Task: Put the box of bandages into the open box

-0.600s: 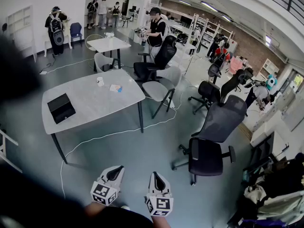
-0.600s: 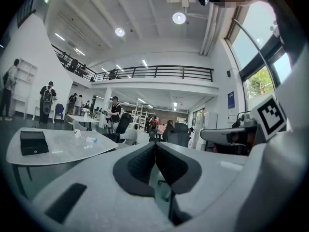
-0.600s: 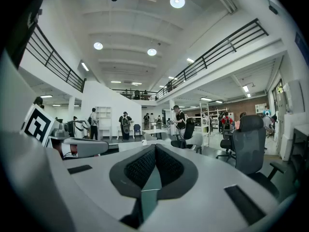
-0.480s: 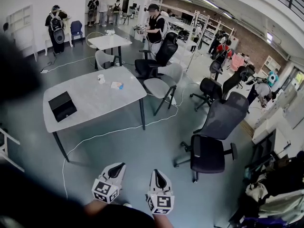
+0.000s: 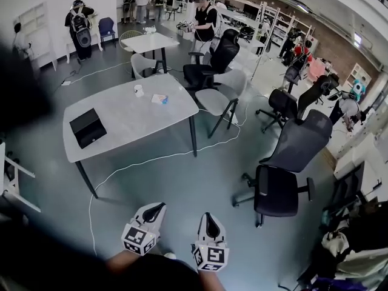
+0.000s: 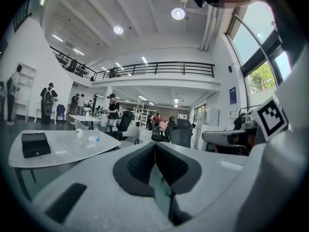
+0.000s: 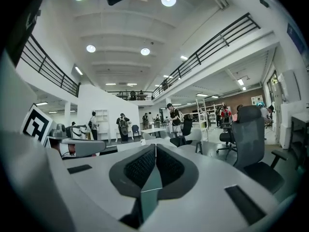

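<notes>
The grey floor (image 5: 200,180) fills most of the head view, and a white cable (image 5: 151,161) snakes across it under the table. The grey table (image 5: 136,117) stands in the upper left of the frame, well away from both grippers. Dark office chairs sit to the right, the nearest black chair (image 5: 276,190) at right centre. A light grey chair (image 5: 219,99) is pulled up beside the table's right end. Farther back, at the top of the frame, several people stand around a smaller white table (image 5: 150,41).

On the left part of the grey table lies the black open box (image 5: 88,127). At the bottom centre the left gripper (image 5: 159,206) and the right gripper (image 5: 208,216) are held side by side above the floor, near each other but apart. Each has its jaws pressed together with nothing between them.

The box of bandages (image 5: 160,99), small, white and blue, lies on the table's far right part, well apart from the black box. A small white cup-like thing (image 5: 139,91) stands just to its left.
</notes>
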Demonstrator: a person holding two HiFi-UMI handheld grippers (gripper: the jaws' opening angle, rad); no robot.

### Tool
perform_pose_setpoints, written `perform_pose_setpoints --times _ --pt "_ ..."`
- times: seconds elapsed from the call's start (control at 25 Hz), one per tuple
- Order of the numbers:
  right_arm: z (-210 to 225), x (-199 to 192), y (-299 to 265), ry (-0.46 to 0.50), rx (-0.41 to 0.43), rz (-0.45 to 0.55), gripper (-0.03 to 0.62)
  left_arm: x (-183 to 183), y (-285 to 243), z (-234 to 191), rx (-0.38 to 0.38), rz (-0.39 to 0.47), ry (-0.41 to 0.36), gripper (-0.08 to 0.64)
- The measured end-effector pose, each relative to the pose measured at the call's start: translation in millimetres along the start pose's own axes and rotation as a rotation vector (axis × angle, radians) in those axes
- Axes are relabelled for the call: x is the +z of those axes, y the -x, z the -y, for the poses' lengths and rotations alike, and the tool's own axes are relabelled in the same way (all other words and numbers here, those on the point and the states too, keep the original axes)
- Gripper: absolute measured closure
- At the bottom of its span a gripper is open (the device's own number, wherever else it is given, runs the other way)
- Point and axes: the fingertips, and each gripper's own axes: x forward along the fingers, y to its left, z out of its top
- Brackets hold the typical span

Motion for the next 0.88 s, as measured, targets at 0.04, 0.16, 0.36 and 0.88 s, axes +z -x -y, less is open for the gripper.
perform_pose_setpoints --times 0.04,0.16,0.36,0.88 --pt "0.7 -3.2 -5.2 0.000 0.001 -0.008 0.578 -4.9 -3.3 -4.8 0.001 -0.009 -0.002 0.541" --pt "6.0 -8.9 -28.9 -0.003 -0.006 -0.026 0.578 -17.4 -17.8 -25.1 0.004 -0.037 0.006 0.541" --pt "3.8 -10.2 -88.7 -0.001 0.022 -0.057 0.578 -27.4 -52.3 -74.0 0.000 -0.076 0.052 0.541" --pt "-22.4 8.5 -330.7 0.041 0.106 -0.160 0.580 18.0 -198.2 -267.3 -0.063 -0.073 0.065 0.541"
